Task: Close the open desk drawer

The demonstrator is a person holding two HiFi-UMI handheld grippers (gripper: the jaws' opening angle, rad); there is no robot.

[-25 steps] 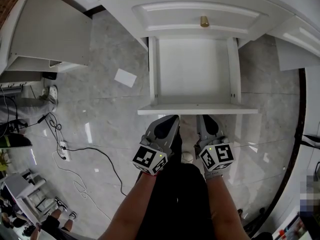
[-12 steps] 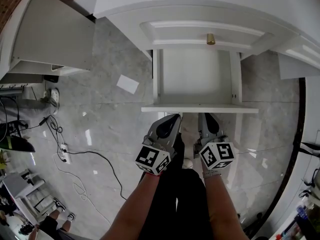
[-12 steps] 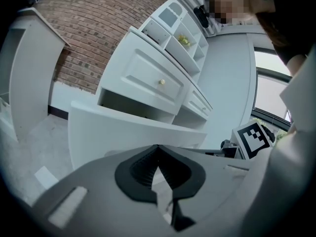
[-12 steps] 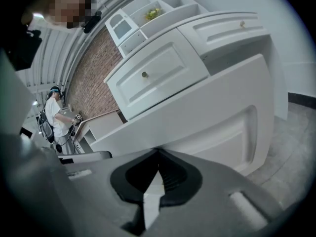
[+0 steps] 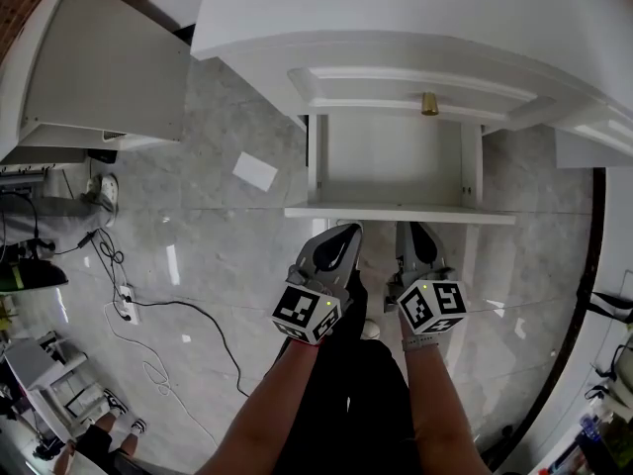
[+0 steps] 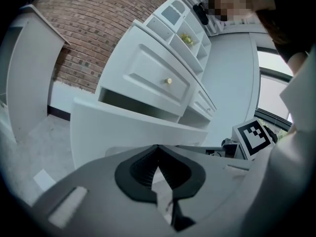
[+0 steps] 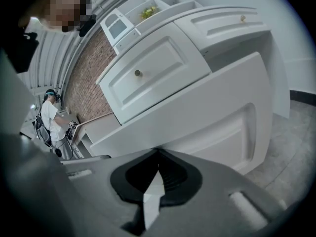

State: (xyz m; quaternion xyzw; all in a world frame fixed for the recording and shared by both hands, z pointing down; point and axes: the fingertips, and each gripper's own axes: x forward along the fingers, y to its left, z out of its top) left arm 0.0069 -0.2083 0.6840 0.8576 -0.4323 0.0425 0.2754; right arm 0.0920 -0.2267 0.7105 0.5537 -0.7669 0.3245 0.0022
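The white desk [image 5: 396, 18] fills the top of the head view. Its lower drawer [image 5: 396, 158] stands partly open and empty, with the front panel [image 5: 396, 214] nearest me. Above it is a shut drawer with a brass knob [image 5: 429, 104]. My left gripper [image 5: 344, 230] and right gripper [image 5: 419, 230] are both shut on nothing, side by side, tips against the panel's outer face. In the left gripper view the panel [image 6: 123, 132] rises just beyond my left gripper [image 6: 158, 147]. In the right gripper view the panel [image 7: 207, 127] stands right in front of my right gripper [image 7: 158, 152].
A sheet of paper [image 5: 255, 171] lies on the marble floor left of the drawer. A white cabinet [image 5: 99, 67] stands at far left. A power strip with a black cable [image 5: 127, 300] trails at lower left. A person [image 7: 49, 117] stands far off.
The drawer has slid further into the desk: less of its inside shows than before. Both grippers moved forward with the front panel, staying against it.
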